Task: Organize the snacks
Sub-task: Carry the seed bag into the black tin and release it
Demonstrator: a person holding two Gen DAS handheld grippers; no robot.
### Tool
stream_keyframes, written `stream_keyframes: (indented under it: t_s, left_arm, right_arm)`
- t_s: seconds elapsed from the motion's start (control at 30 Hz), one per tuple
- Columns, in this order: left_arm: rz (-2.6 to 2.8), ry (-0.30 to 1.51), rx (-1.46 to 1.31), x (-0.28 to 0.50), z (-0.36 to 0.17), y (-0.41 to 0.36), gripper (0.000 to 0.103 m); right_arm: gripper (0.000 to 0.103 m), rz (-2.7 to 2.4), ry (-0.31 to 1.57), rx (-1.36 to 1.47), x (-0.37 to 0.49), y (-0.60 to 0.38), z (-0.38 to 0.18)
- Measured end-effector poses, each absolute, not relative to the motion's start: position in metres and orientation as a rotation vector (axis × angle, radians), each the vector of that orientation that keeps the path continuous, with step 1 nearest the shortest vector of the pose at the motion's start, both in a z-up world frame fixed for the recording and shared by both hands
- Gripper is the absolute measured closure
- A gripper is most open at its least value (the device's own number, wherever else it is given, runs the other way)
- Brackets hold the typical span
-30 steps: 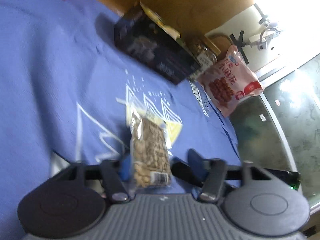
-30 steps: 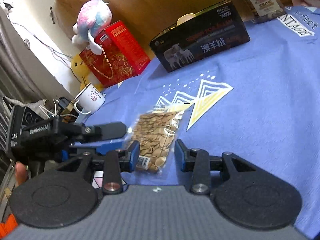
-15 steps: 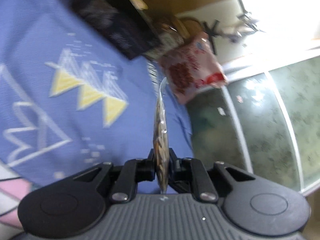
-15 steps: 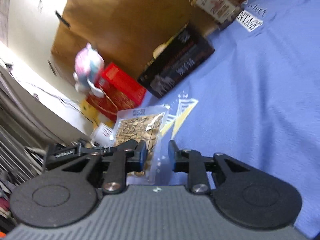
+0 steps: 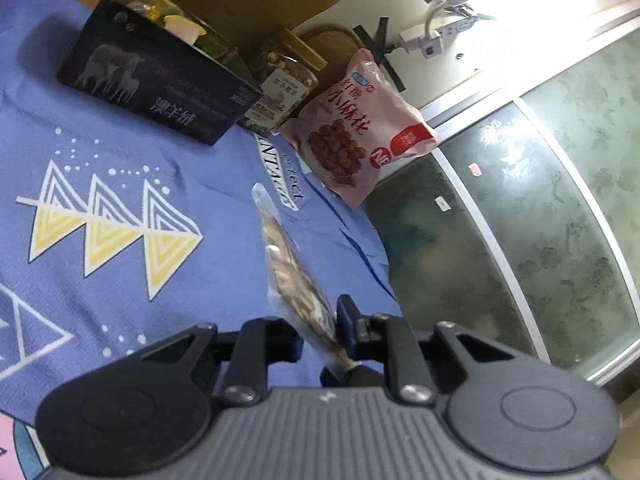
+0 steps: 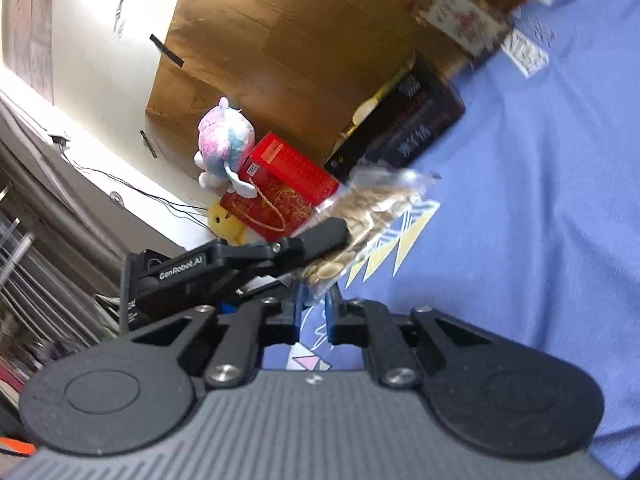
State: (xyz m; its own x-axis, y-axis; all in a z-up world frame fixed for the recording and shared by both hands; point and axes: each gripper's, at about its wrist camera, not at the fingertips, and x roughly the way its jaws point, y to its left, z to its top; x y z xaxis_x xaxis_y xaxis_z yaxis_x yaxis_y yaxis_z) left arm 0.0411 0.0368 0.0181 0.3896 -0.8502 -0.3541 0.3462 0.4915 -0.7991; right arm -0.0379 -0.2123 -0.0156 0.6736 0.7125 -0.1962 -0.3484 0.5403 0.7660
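A clear bag of seeds (image 5: 286, 258) stands edge-on between my left gripper's (image 5: 320, 326) jaws, lifted above the blue cloth (image 5: 120, 152). The left gripper is shut on its lower end. In the right wrist view the same bag (image 6: 372, 216) hangs in the left gripper's fingers (image 6: 320, 236), just ahead of my right gripper (image 6: 314, 314). The right jaws stand narrowly apart around the bag's lower corner; whether they pinch it I cannot tell.
A dark box (image 5: 156, 80), a nut jar (image 5: 284, 80) and a pink snack bag (image 5: 356, 128) line the far edge of the cloth. A red gift box (image 6: 280, 184) and a plush toy (image 6: 226, 140) stand at the left. A glass tabletop (image 5: 500, 240) lies right of the cloth.
The left gripper closed on the seed bag and lifted it off the cloth, turning it edge-on. The right gripper narrowed and rose beside it.
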Motion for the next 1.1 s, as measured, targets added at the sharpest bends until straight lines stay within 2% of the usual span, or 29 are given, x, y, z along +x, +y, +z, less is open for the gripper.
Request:
stream_keyframes:
  t_s: [0.13, 0.37, 0.4, 0.43, 0.53, 0.8, 0.83, 0.87, 0.93, 1.03, 1.1]
  left_arm:
    - [-0.88, 0.872, -0.757, 0.045, 0.019, 0.042, 0.087]
    - [-0.866, 0.81, -0.846, 0.048, 0.026, 0.069, 0.087]
    - [-0.884, 0.811, -0.855, 0.049, 0.026, 0.069, 0.087]
    - [-0.902, 0.813, -0.86, 0.049, 0.027, 0.069, 0.087]
    - [-0.933, 0.818, -0.824, 0.044, 0.031, 0.059, 0.087]
    - [-1.07, 0.844, -0.746, 0.038, 0.035, 0.03, 0.088]
    - [-1.083, 0.84, -0.724, 0.035, 0.036, 0.028, 0.087]
    - [-1.097, 0.843, -0.697, 0.032, 0.037, 0.025, 0.087]
    - [-1.104, 0.86, -0.65, 0.028, 0.039, 0.019, 0.086]
    - [-1.052, 0.848, -0.608, 0.026, 0.044, 0.023, 0.076]
    - [-1.02, 0.845, -0.607, 0.029, 0.047, 0.032, 0.074]
  right_arm:
    - [0.088, 0.67, 0.487, 0.723, -0.044, -0.211, -0.014]
    - [0.068, 0.622, 0.409, 0.759, -0.044, -0.23, -0.011]
    - [0.064, 0.621, 0.411, 0.772, -0.042, -0.231, -0.012]
    - [0.055, 0.614, 0.411, 0.776, -0.04, -0.231, -0.013]
    - [0.053, 0.656, 0.424, 0.83, -0.034, -0.233, -0.017]
    - [0.054, 0.726, 0.393, 1.116, -0.027, -0.267, -0.034]
    - [0.059, 0.728, 0.388, 1.141, -0.027, -0.271, -0.034]
    - [0.071, 0.73, 0.389, 1.159, -0.027, -0.274, -0.034]
    - [0.086, 0.734, 0.389, 1.141, -0.027, -0.274, -0.029]
    - [0.087, 0.716, 0.381, 1.05, -0.031, -0.265, -0.018]
    - [0.088, 0.72, 0.379, 1.011, -0.025, -0.255, -0.012]
